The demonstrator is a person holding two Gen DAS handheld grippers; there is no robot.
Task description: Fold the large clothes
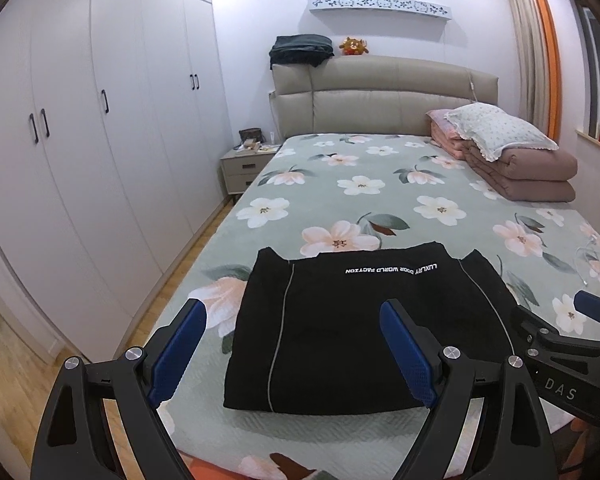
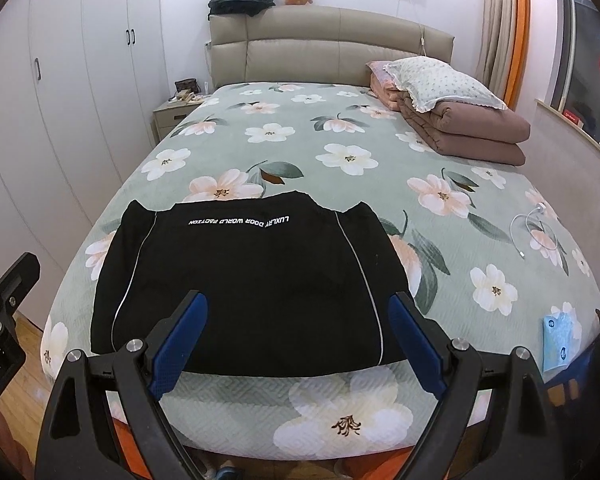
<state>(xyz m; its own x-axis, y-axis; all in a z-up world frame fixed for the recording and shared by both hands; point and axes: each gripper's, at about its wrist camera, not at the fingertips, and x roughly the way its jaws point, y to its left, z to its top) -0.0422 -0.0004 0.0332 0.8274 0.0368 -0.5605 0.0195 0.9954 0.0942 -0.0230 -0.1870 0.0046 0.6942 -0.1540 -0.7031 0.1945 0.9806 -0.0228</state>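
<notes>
On the bed, near edge: black garment (image 1: 364, 332) lies folded into a flat rectangle on the floral bedspread (image 1: 380, 184), white lettering at its far end (upside down from both cameras).
Garment detail: two thin pale piping lines run from the far corners toward the near edge; the fold looks tidy, edges fairly square.
Left gripper (image 1: 294, 322): jaws spread wide, blue pads (image 1: 178, 352) apart, nothing between them; it hangs above the near left part of the garment, not touching it as far as can be told.
Right gripper (image 2: 298, 312): jaws likewise wide apart, holding nothing, poised over the garment's near edge (image 2: 260, 364).
Grippers to each other: side by side; part of the right one shows at the right rim of the left view, part of the left one at the left rim of the right view.
Far right of bed: brown quilt (image 2: 472, 132) folded in a stack, a white pillow (image 2: 440, 80) on top.
Right side of bedspread: white cable (image 2: 534, 228) in a loose loop, well apart from the garment; a light-blue packet (image 2: 558, 340) near the near right corner.
Headboard (image 1: 380, 92): a dark cloth (image 1: 300, 50) and a small orange toy (image 1: 354, 46) sit on top.
Left of bed: nightstand (image 1: 244, 168) with clutter, then white wardrobes (image 1: 80, 140) along the wall.
</notes>
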